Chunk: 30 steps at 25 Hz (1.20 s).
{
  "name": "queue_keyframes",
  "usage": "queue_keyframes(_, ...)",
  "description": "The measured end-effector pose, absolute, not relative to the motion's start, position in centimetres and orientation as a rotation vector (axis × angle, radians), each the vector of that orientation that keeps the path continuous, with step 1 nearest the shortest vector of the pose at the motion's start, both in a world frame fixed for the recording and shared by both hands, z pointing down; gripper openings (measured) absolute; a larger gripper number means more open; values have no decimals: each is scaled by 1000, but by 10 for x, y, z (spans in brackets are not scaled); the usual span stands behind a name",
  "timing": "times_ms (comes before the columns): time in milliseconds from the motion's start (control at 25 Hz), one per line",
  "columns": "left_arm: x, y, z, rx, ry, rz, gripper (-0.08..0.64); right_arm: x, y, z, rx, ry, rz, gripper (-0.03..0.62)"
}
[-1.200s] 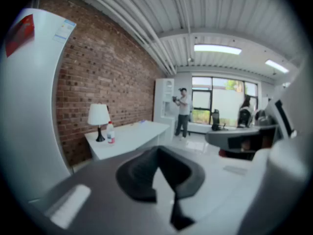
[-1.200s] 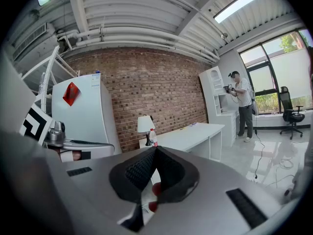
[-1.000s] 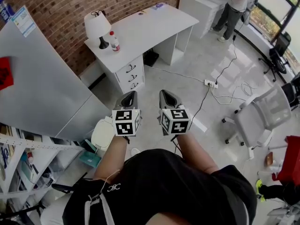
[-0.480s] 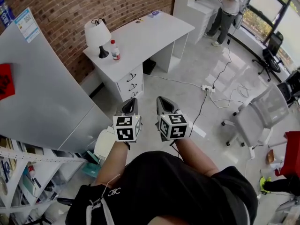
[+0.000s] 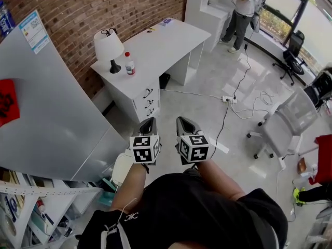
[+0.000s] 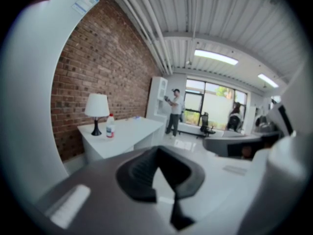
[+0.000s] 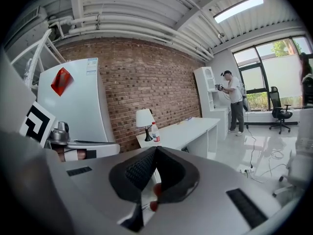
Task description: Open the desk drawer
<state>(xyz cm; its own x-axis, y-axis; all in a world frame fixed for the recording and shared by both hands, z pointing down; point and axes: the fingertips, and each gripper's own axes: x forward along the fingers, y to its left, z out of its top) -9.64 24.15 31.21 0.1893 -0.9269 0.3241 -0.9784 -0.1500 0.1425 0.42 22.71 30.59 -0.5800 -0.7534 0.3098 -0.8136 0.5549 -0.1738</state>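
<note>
The white desk (image 5: pixel 161 40) stands against the brick wall, with a stack of three drawers (image 5: pixel 147 101) with dark handles at its near end. All three drawers look closed. My left gripper (image 5: pixel 149 121) and right gripper (image 5: pixel 182 120) are held side by side above the floor, a short way in front of the drawers and not touching them. Both are shut with nothing between the jaws. In the left gripper view the desk (image 6: pixel 128 133) lies ahead, beyond the shut left gripper (image 6: pixel 157 152). In the right gripper view the desk (image 7: pixel 188 129) lies behind the shut right gripper (image 7: pixel 156 149), which hides the drawers.
A white lamp (image 5: pixel 109 46) and a small bottle (image 5: pixel 129 64) stand on the desk's near end. A white fridge (image 5: pixel 46 113) rises at the left, with shelves (image 5: pixel 21 201) below it. A power strip with cables (image 5: pixel 228 99) lies on the floor. An office chair (image 5: pixel 288 123) is at the right, a person (image 5: pixel 241 9) at the back.
The desk and drawers have drawn a little closer to the grippers in the head view. Both grippers stay shut and side by side.
</note>
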Motion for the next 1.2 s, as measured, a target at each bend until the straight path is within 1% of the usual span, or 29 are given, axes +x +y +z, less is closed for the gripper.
queue_keyframes(280, -106, 238, 318, 2163, -1792, 228, -2, -5, 222, 313, 1329, -2564, 474, -11)
queue_keyframes(560, -125, 219, 336, 2112, -1805, 255, -2, -29, 197, 329, 1254, -2581, 508, -11)
queue_keyframes(800, -134, 170, 340, 2097, -1882, 341, -2, -43, 139, 337, 1202, -2609, 534, -11)
queue_keyframes(960, -138, 120, 340, 2063, -1877, 323, -2, -50, 84, 332, 1161, -2631, 482, -11)
queue_keyframes(1200, -123, 55, 336, 2038, -1872, 328, -2, -38, 8, 319, 1152, -2652, 529, -11)
